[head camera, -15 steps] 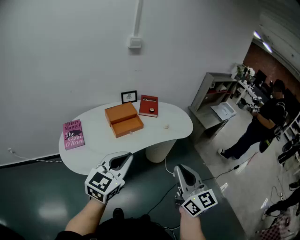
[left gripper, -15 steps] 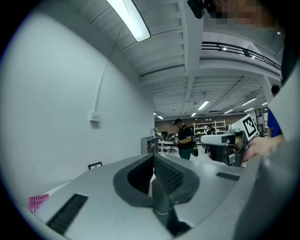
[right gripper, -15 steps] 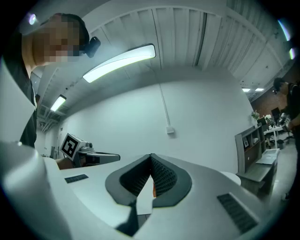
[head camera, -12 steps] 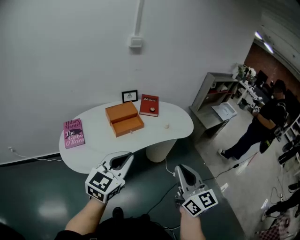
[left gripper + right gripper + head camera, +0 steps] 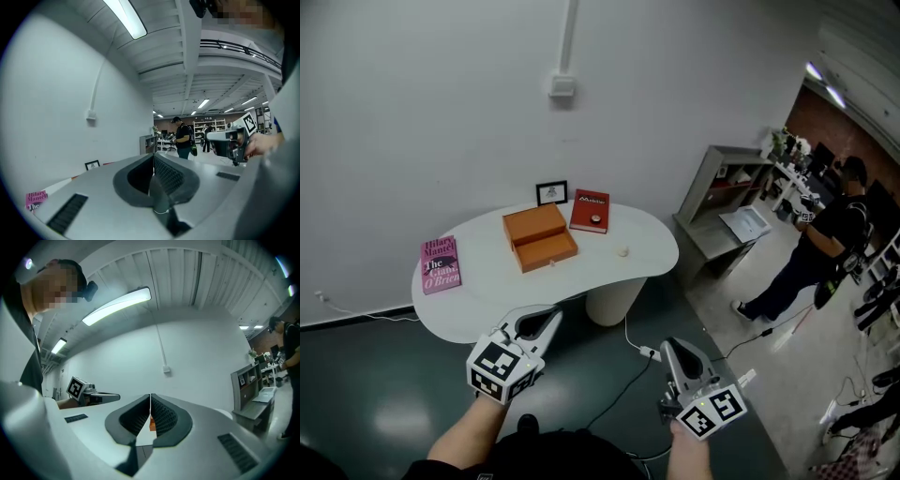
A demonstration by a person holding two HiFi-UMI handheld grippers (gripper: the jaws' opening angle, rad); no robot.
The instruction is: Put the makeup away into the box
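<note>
Table (image 5: 487, 300), white and rounded, set against a pale wall, seen whole only in the head view. Near the middle of its back edge, orange box (image 5: 540, 237). Just beside the box toward the right, red book (image 5: 590, 210). At the very back edge, small picture frame (image 5: 551, 193). At the left edge, pink book (image 5: 440, 264). Toward the right end, well apart from the box, small pale makeup item (image 5: 622, 250), lying alone on the bare top, too small to tell its kind, and shown by the head view alone.

Close to the front edge, held in the air, left gripper (image 5: 551, 319). Farther right, over dark floor, right gripper (image 5: 669, 345). Neither touching anything. Far right, beyond a grey shelf unit (image 5: 722, 187), person in dark clothes (image 5: 820, 239), standing.

Left gripper view: claw pressed together, nothing between the pads. Pink book low at the left, picture frame beyond it, right gripper at the right, the person small in the distance.

Right gripper view: claw likewise pressed together and empty. Sliver of the orange box showing just below the closed tips. Left gripper off to the left.
</note>
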